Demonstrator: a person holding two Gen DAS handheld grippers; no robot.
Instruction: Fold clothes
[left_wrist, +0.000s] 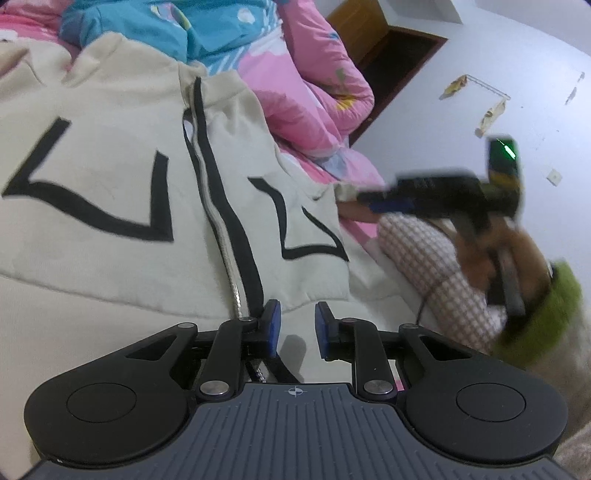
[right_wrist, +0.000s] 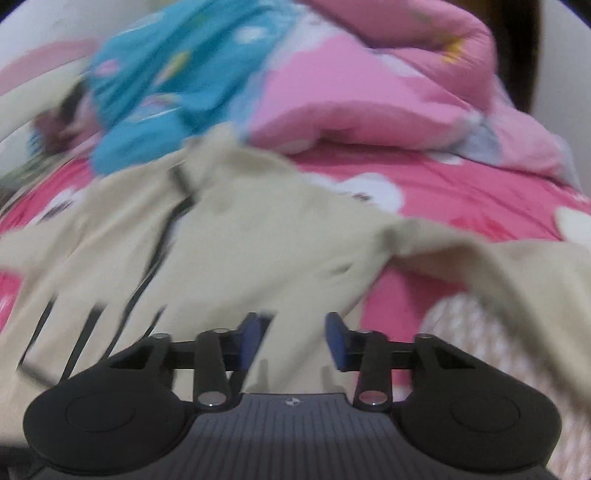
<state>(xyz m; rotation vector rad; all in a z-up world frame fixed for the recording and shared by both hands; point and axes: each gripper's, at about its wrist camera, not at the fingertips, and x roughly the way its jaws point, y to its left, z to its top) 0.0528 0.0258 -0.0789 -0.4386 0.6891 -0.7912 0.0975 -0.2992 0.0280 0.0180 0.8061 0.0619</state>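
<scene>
The left gripper (left_wrist: 297, 328), fingers spread and empty, hovers just above the hem of a cream zip-up jacket (left_wrist: 110, 221) spread on the bed, its black zipper (left_wrist: 221, 199) running ahead; the right gripper (right_wrist: 295, 341), likewise spread, hangs over the same jacket, a pink quilt (right_wrist: 369, 99) and blue bedding (right_wrist: 177, 70) beyond

From the left wrist we look low and close across the cream jacket (left_wrist: 110, 229) toward the wall. From the right wrist we face the pink quilt (right_wrist: 369, 96). Both views share jacket and quilt.
</scene>
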